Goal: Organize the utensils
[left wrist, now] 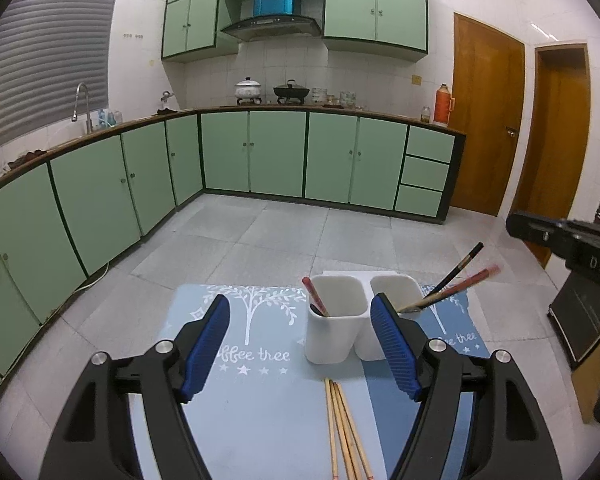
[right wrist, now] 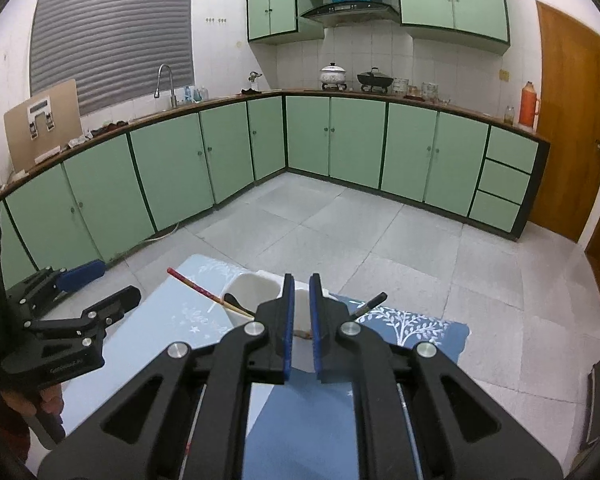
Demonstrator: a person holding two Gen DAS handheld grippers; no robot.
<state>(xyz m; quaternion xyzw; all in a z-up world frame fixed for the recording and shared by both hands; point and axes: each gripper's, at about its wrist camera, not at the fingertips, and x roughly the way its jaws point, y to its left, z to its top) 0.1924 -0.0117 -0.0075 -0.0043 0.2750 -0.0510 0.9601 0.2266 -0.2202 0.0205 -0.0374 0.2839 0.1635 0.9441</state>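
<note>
A white two-cup holder (left wrist: pixel 332 332) stands on a blue mat (left wrist: pixel 252 400). One red chopstick (left wrist: pixel 314 298) leans in its left cup. In the right cup a black chopstick (left wrist: pixel 460 266) and a red one (left wrist: pixel 474 278) stick out to the right. Several wooden chopsticks (left wrist: pixel 344 428) lie on the mat in front of the holder. My left gripper (left wrist: pixel 300 300) hangs open over them, empty. My right gripper (right wrist: pixel 301 280) is shut just above the holder (right wrist: pixel 252 284), with nothing seen between its pads. In the right wrist view the left gripper (right wrist: pixel 120 280) shows at the left, beside the red chopstick (right wrist: pixel 196 286).
The mat covers a small table that ends just past the holder, above a grey tiled floor (left wrist: pixel 260 240). Green cabinets (left wrist: pixel 276 152) line the walls behind. A dark appliance (left wrist: pixel 580 320) stands to the right, near a wooden door (left wrist: pixel 484 120).
</note>
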